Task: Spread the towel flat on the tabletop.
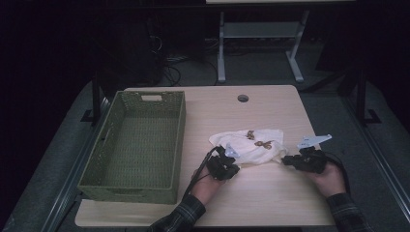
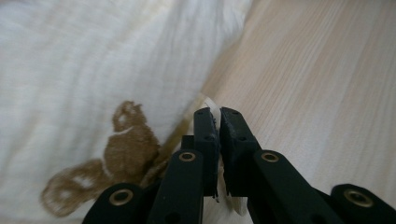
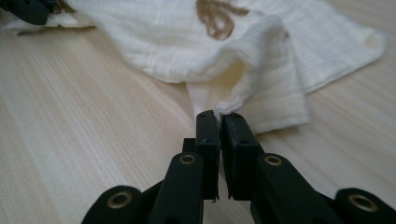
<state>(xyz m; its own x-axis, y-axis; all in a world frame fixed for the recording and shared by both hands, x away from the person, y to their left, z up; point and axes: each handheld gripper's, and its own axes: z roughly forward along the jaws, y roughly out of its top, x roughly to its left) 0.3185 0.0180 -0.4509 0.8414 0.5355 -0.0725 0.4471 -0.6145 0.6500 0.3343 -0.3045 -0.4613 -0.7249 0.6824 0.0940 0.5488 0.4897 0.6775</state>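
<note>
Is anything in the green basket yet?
No, in the high view the green basket shows bare woven floor, and the cloth lies on the table beside it.

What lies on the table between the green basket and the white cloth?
Nothing lies there. In the high view, the stretch between the green basket and the white cloth is bare table; the left hand-held gripper sits at the cloth's near edge.

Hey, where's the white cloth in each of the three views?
High view: the cloth lies right of centre on the table, between the two grippers.
Left gripper view: it covers the upper left, its edge pinched in the jaws.
Right gripper view: it spreads across the top, a folded edge pinched in the jaws.
Shared landmark: the cloth's brown print.
</note>
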